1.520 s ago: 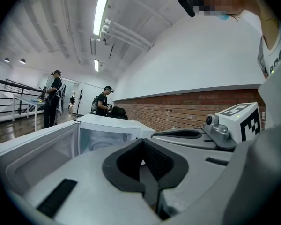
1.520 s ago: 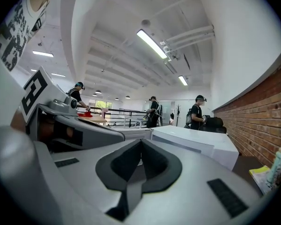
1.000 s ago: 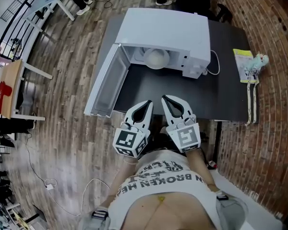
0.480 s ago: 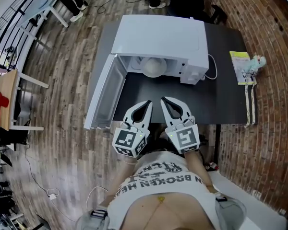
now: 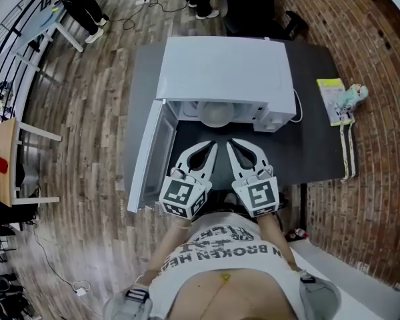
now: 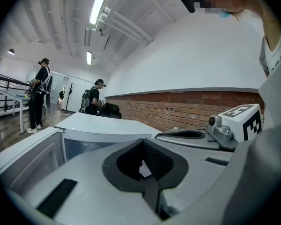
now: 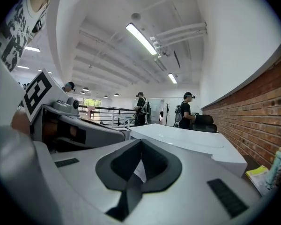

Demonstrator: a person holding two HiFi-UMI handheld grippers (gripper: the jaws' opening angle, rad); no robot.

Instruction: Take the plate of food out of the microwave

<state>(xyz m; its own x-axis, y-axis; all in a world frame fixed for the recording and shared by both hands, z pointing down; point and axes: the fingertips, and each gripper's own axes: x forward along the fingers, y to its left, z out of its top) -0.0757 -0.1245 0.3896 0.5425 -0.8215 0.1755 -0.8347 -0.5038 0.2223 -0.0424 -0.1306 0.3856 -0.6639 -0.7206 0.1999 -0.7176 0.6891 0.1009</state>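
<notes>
A white microwave [image 5: 223, 72] stands on the dark table [image 5: 317, 149] with its door [image 5: 145, 162] swung open to the left. Inside the cavity sits a white plate with a pale mound of food [image 5: 215, 115], partly hidden under the top edge. My left gripper [image 5: 211, 146] and right gripper [image 5: 231, 143] are side by side just in front of the opening, both shut and empty, tips pointing at the cavity. The left gripper view shows my left gripper [image 6: 141, 142] shut before the microwave [image 6: 100, 123]. In the right gripper view my right gripper [image 7: 140, 142] is shut too.
A yellow booklet [image 5: 332, 101] and a small toy [image 5: 355, 93] lie at the table's right end beside the brick wall [image 5: 367, 39]. The open door juts past the table's front left. Several people [image 6: 40, 93] stand on the wooden floor behind the table.
The microwave and table have come closer in the head view. Both grippers now reach over the table's front edge, nearer the open cavity. Both jaws stay shut.
</notes>
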